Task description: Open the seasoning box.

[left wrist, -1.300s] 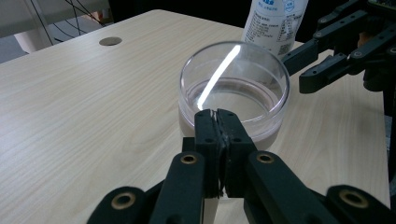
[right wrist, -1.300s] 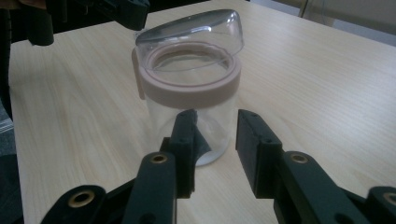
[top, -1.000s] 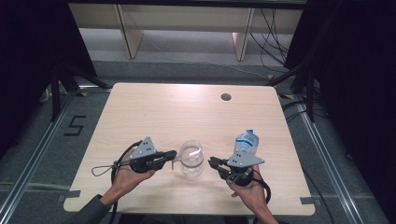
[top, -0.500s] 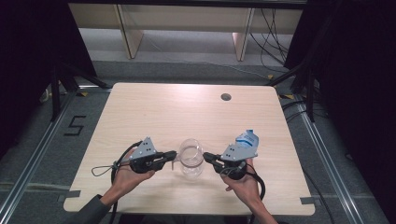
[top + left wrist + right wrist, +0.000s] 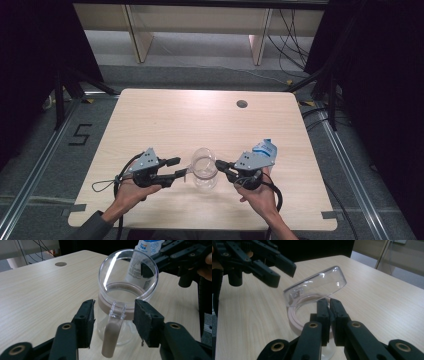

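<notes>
High view | left claw (image 5: 183,168) released, just been opening | right claw (image 5: 220,166) clenched on lid (image 5: 204,162)

Pale wood-grain rectangular worktop (image 5: 165,120), rounded corners, dark round cable hole (image 5: 242,104) near far right edge. Clear plastic jar with pinkish-beige collar and handle (image 5: 204,172) standing upright on near-middle of the surface, its transparent domed lid (image 5: 128,270) tilted up. White squeeze bottle with blue label (image 5: 264,149) just right of jar, resting on the wood at a lean. Strips of grey tape (image 5: 330,215) at near corners of the board. Grey carpeted floor (image 5: 50,165) around, black "5" marking (image 5: 80,135) to the left.
</notes>
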The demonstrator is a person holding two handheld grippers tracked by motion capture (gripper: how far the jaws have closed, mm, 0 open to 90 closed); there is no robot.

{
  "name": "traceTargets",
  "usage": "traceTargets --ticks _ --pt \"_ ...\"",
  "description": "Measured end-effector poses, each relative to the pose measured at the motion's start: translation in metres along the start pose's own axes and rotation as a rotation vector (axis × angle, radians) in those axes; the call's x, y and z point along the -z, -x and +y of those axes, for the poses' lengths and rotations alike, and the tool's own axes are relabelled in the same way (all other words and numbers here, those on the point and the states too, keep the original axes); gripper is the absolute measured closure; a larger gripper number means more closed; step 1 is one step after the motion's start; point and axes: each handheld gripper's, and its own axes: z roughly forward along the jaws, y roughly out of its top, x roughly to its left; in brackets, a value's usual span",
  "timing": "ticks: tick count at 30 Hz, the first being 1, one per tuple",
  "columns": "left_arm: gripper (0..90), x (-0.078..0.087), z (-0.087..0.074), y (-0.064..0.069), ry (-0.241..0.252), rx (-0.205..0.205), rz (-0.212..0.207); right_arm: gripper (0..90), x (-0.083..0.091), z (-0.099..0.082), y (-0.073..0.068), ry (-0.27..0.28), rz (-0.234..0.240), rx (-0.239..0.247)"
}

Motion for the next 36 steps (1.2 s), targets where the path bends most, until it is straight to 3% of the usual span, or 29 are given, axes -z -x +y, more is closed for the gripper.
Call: traceTargets --ticks 2,3,4,7,8,11,12,15,22,23,24,26,27,36 --pt "43.9 0.002 -0.003 0.0 -0.016 0.004 0.002 86.7 0.0 0.004 0.0 -0.001 0.011 0.021" --pt "41.3 0.003 -0.004 -0.001 -0.024 0.008 0.005 86.6 0.0 0.006 -0.002 -0.007 0.021 -0.008" --pt "39.0 0.005 -0.006 -0.001 -0.031 0.008 0.011 86.6 -0.002 0.008 -0.002 0.018 0.022 0.009" --pt "35.2 0.009 -0.011 -0.002 -0.048 0.013 0.02 86.4 -0.002 0.013 -0.006 0.003 0.005 0.011" --pt "34.4 0.011 -0.013 -0.002 -0.053 0.012 0.022 86.3 -0.003 0.015 -0.005 0.006 -0.004 0.035" --pt "31.1 0.015 -0.017 -0.003 -0.061 0.013 0.027 86.1 -0.004 0.018 -0.009 0.004 0.012 0.03" --pt "30.4 0.017 -0.02 -0.004 -0.061 0.019 0.034 86.1 -0.005 0.021 -0.01 0.016 -0.001 0.048" --pt "29.3 0.02 -0.024 -0.006 -0.07 0.026 0.055 85.9 -0.006 0.023 -0.013 0.027 0.002 0.048" --pt "28.3 0.019 -0.028 -0.006 -0.071 0.021 0.049 85.3 -0.012 0.029 -0.022 0.027 0.028 0.068" --pt "28.0 0.019 -0.029 -0.006 -0.071 0.02 0.049 85.1 -0.012 0.029 -0.024 0.023 0.027 0.047" --pt "27.7 0.018 -0.029 -0.006 -0.071 0.023 0.054 85.1 -0.014 0.03 -0.024 0.036 0.028 0.069" --pt "27.7 0.019 -0.029 -0.006 -0.076 0.02 0.056 85.0 -0.014 0.03 -0.027 0.027 0.036 0.058" --pt "27.7 0.019 -0.03 -0.006 -0.079 0.023 0.059 84.8 -0.015 0.031 -0.027 0.03 0.04 0.082" --pt "27.5 0.018 -0.032 -0.007 -0.081 0.026 0.06 83.6 -0.021 0.032 -0.037 0.033 0.075 0.086"
